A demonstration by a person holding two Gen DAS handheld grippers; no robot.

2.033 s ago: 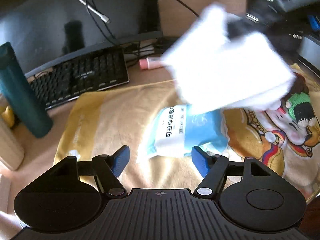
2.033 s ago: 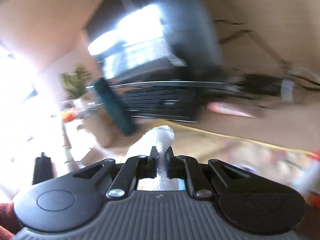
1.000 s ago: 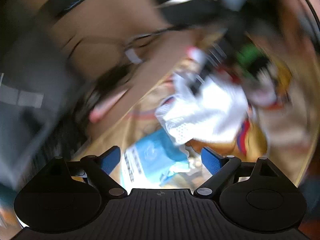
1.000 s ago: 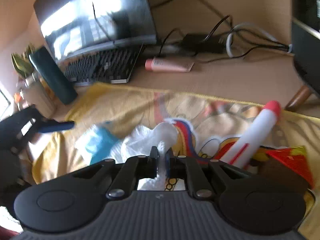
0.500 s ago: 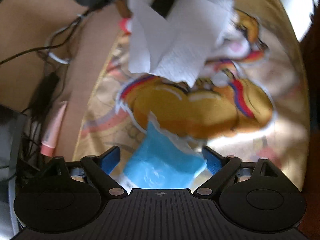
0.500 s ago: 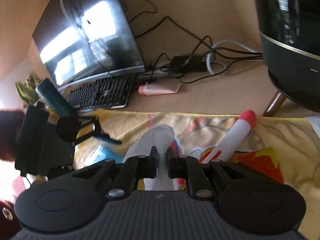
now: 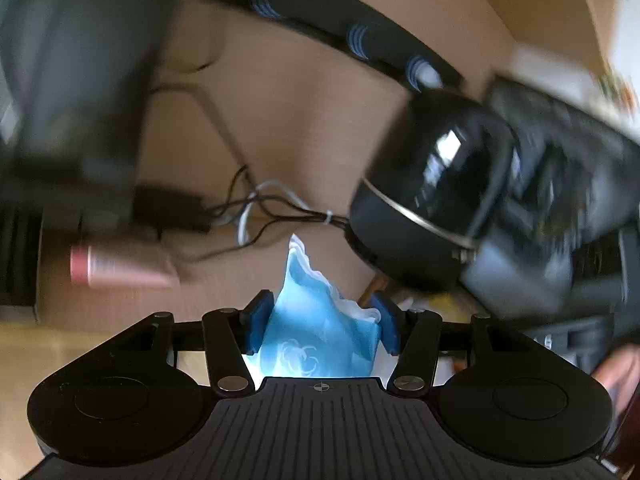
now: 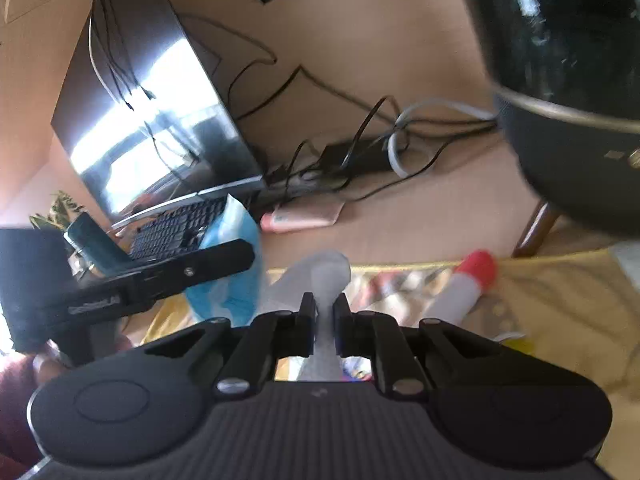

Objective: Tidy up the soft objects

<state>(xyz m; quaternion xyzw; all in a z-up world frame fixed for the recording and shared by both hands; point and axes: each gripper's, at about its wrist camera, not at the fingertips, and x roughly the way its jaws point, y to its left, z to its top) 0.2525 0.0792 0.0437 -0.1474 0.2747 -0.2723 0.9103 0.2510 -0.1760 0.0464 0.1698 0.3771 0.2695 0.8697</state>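
Observation:
My left gripper (image 7: 322, 322) is shut on a blue and white tissue pack (image 7: 316, 320), which is lifted off the table and sticks up between the blue pads. The same pack (image 8: 232, 264) shows in the right wrist view, clamped in the black left gripper (image 8: 224, 258) at the left. My right gripper (image 8: 324, 310) is shut on a white tissue (image 8: 326, 276) that bulges above its fingertips. Below both lies a yellow printed towel (image 8: 552, 292).
A red-tipped white rocket toy (image 8: 466, 284) lies on the towel. A pink tube (image 8: 302, 218), cables (image 8: 376, 148), a keyboard (image 8: 172, 228), a monitor (image 8: 156, 112) and a dark green bottle (image 8: 94, 240) stand behind. A large black round device (image 8: 568, 100) on a wooden leg fills the right.
My left gripper has closed on the blue tissue pack and lifted it off the towel, swinging toward the back of the desk. The right gripper still holds the white tissue.

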